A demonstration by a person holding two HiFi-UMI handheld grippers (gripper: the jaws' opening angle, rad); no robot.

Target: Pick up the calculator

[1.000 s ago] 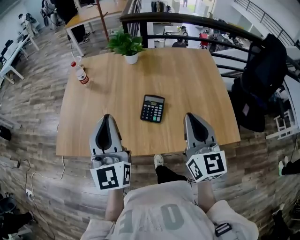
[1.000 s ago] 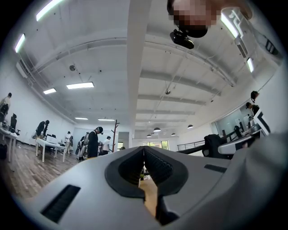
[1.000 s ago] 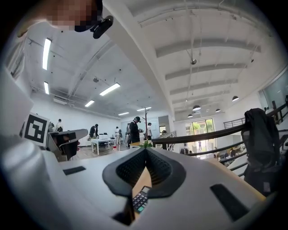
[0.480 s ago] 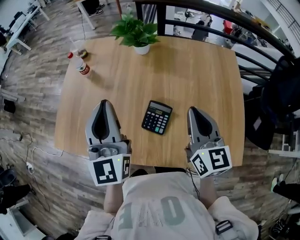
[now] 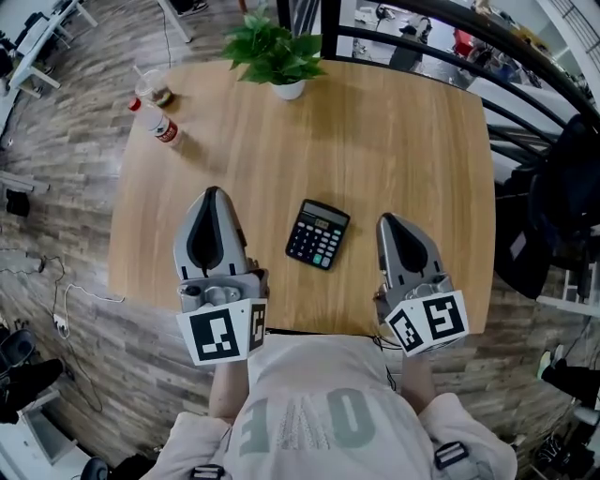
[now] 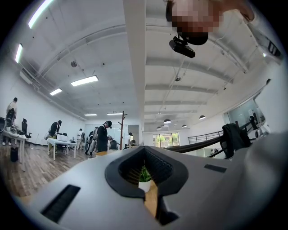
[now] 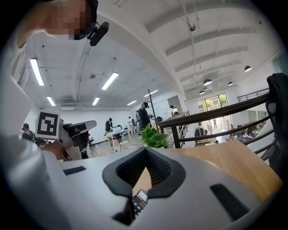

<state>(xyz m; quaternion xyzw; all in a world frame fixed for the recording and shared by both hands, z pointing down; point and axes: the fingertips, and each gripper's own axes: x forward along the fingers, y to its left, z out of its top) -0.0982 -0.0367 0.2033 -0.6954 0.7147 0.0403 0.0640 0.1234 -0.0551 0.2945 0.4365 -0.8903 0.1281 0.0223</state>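
Observation:
The black calculator (image 5: 318,233) lies flat on the wooden table (image 5: 403,131), near its front edge, between my two grippers. My left gripper (image 5: 213,194) hovers to its left, jaws together and empty. On the calculator's other side my right gripper (image 5: 390,219) is also shut and holds nothing. Neither touches the calculator. In the right gripper view the calculator (image 7: 139,200) shows low through the slit of the right gripper (image 7: 146,150), ahead and to the left. The left gripper view looks past the left gripper (image 6: 145,150) at the potted plant (image 6: 145,175).
A potted plant (image 5: 277,52) stands at the table's far edge. A plastic bottle (image 5: 161,127) and a cup (image 5: 152,87) sit at the far left corner. A dark railing (image 5: 450,28) runs behind; a black bag (image 5: 562,206) hangs at the right.
Both grippers have come forward from the table's front edge to either side of the calculator. The calculator has not moved. Jaws stay closed.

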